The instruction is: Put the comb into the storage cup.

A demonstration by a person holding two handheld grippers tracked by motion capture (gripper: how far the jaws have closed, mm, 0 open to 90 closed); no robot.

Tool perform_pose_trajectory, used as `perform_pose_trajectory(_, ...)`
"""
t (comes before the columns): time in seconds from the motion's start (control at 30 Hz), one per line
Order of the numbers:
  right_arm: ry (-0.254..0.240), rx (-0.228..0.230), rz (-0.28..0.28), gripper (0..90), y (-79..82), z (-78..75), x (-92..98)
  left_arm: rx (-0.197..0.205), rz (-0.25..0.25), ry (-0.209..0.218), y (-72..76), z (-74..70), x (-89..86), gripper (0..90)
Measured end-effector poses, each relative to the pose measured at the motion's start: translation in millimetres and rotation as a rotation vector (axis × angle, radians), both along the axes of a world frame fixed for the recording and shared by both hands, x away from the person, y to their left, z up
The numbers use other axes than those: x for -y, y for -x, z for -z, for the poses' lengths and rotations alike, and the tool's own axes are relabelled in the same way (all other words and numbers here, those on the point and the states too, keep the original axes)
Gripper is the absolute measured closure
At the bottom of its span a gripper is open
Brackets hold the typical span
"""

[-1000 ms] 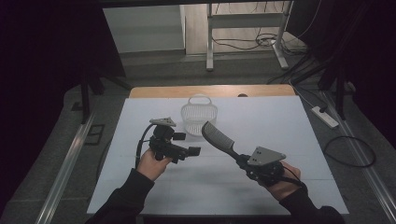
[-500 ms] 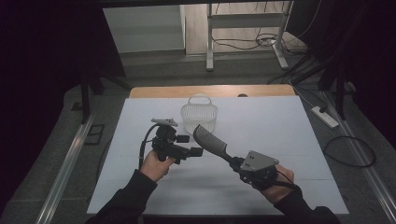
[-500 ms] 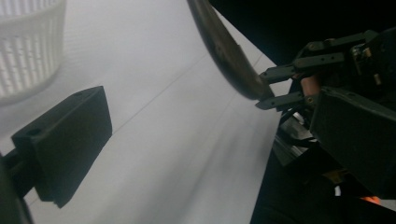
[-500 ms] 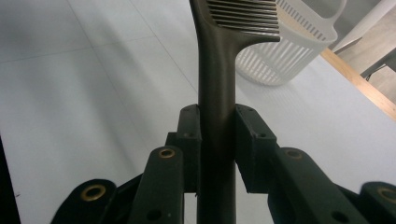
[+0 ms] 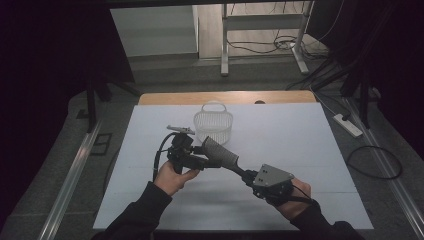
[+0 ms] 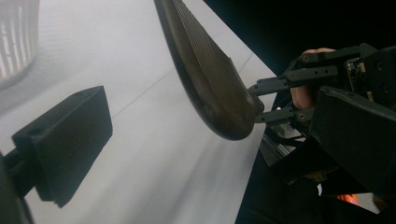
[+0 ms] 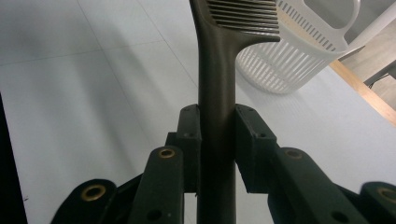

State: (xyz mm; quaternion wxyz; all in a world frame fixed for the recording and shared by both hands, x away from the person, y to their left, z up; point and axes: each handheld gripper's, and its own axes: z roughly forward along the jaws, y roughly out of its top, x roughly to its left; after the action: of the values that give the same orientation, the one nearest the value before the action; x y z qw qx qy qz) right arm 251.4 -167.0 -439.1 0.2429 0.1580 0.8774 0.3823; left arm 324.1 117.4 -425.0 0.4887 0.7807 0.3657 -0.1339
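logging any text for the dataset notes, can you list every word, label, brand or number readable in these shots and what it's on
No readable text in any view.
Comb: plain dark handle and teeth, no brand mark showing.
White basket: plain slatted plastic, no label.
Right gripper, jaws shut on the comb: bare black parts and brass-coloured pins, no markings.
Left gripper: no lettering visible.
Table: blank white surface.

- The comb (image 7: pixel 219 79) runs off the top edge of the right gripper view, its teeth cut short.
- The left gripper (image 5: pixel 192 155) jaws' spacing cannot be judged.
- The basket (image 6: pixel 16 39) is cropped at the left gripper view's corner.
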Motion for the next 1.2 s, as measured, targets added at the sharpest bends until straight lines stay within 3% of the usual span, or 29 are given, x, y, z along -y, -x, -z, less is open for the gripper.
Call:
perform_pose_trajectory(0.1,-0.003,0.002,0.000,72.6,-0.1,0.1,0.0,-0.024,0.002,0.014,0.3,-0.9,-1.2,11.3)
perform_pose_trajectory(0.3,0.003,0.003,0.002,72.6,-0.3,0.9,-0.4,-0.074,0.006,0.031,-0.7,0.2,-1.7,42.7)
perform_pose_trajectory(0.47,0.005,0.005,0.001,72.6,-0.8,1.4,-0.4,-0.101,0.017,0.061,-1.5,1.6,-3.2,60.4)
perform_pose_trajectory(0.67,0.002,0.006,0.001,72.6,-1.1,1.3,-0.2,-0.121,0.035,0.081,-2.0,3.1,-3.1,71.6)
perform_pose_trajectory(0.83,0.001,-0.004,-0.004,72.5,-1.8,2.5,-0.5,-0.173,0.043,0.147,-3.5,6.8,-5.6,78.6)
perform_pose_trajectory(0.97,0.009,0.000,-0.005,72.4,-2.5,3.8,-1.3,-0.210,0.049,0.175,-3.9,9.5,-5.9,82.2)
perform_pose_trajectory(1.2,0.011,0.000,-0.010,71.4,-4.1,6.0,-1.4,-0.196,0.045,0.169,-1.4,7.2,-4.8,83.3)
